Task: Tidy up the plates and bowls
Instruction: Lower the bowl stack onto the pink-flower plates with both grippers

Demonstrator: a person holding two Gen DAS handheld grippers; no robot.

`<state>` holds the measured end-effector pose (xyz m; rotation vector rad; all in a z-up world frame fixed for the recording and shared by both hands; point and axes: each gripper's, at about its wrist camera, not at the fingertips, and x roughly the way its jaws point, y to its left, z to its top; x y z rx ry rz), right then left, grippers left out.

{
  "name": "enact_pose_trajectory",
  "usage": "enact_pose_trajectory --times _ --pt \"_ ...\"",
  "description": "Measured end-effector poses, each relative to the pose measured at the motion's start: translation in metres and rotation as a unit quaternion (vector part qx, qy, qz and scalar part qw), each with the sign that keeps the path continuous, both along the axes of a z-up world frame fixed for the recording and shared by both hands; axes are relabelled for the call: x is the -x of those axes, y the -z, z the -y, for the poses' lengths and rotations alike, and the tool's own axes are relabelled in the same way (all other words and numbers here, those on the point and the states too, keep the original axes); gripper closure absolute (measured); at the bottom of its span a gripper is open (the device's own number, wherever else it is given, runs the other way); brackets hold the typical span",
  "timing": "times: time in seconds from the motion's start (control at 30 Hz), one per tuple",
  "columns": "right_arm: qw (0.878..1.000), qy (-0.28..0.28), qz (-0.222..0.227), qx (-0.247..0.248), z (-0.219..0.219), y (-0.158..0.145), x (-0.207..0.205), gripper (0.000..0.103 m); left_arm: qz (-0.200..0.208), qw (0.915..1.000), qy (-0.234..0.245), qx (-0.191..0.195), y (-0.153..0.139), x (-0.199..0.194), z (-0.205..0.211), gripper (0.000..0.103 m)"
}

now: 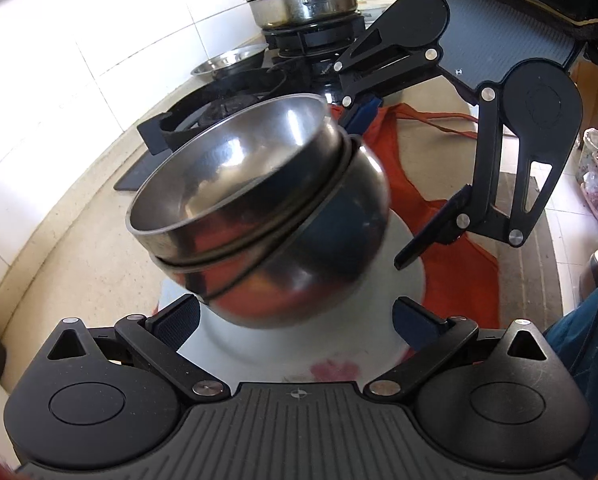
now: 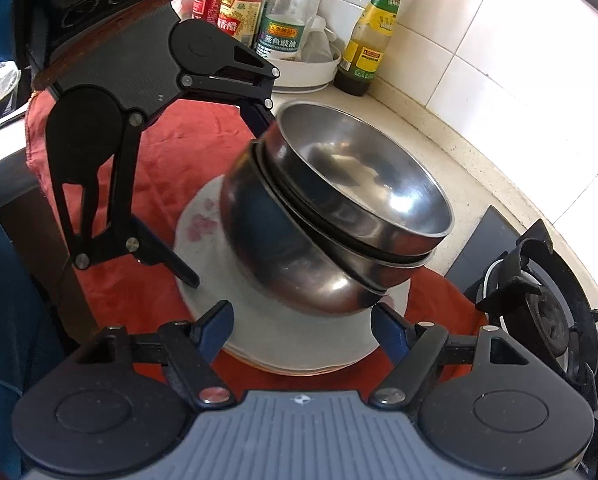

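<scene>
Three nested steel bowls (image 1: 259, 208) tilt steeply over a stack of white plates (image 2: 299, 344), and those plates serve as the landmark here. The plates rest on a red cloth (image 2: 151, 184) spread on the pale surface (image 2: 451, 148).

In the right wrist view, the left gripper (image 2: 231, 200) reaches in from left of the plates, its fingers (image 2: 179, 268) spread wide: one hangs over the plates' left rim, the other lies behind the bowls' far side, where contact cannot be judged. The right gripper (image 2: 303, 324) sits at the plates' near edge, its fingers wide on either side of the bowls' lower wall, gripping nothing. The bowls' mouth leans toward the gas burner (image 2: 539, 312) right of the plates; their rounded base meets the top plate.

Behind the plates, sauce bottles (image 2: 367, 32) stand against the tiled wall (image 2: 479, 40). In the left wrist view, a lidded pan (image 1: 303, 0) and a shallow steel dish (image 1: 231, 62) sit beyond the plates, past the stove. Bare surface runs between plates and wall; the cloth's right edge nearly reaches the burner grate.
</scene>
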<state>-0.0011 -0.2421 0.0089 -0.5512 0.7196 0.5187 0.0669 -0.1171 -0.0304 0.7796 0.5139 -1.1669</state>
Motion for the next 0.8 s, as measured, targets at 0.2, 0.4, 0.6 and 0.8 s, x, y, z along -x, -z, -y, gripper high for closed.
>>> enact_pose_trajectory --times 0.2,0.4,0.6,0.8 --pt "0.999 0.028 0.014 -0.017 0.011 -0.023 0.010 0.024 -0.004 0.9998 0.000 0.017 -0.003 0.002 -0.006 0.000" --pt "0.999 0.011 0.034 -0.018 0.024 -0.064 0.027 0.024 -0.005 0.9996 0.000 0.029 -0.001 0.007 -0.004 0.000" --pt "0.988 0.015 0.016 -0.152 0.032 -0.067 -0.012 0.020 -0.082 0.9944 -0.021 0.064 -0.006 0.019 -0.015 0.000" --pt "0.982 -0.053 -0.082 -0.164 0.014 -0.040 -0.048 0.021 -0.109 0.9916 -0.034 0.060 0.000 0.019 0.004 0.000"
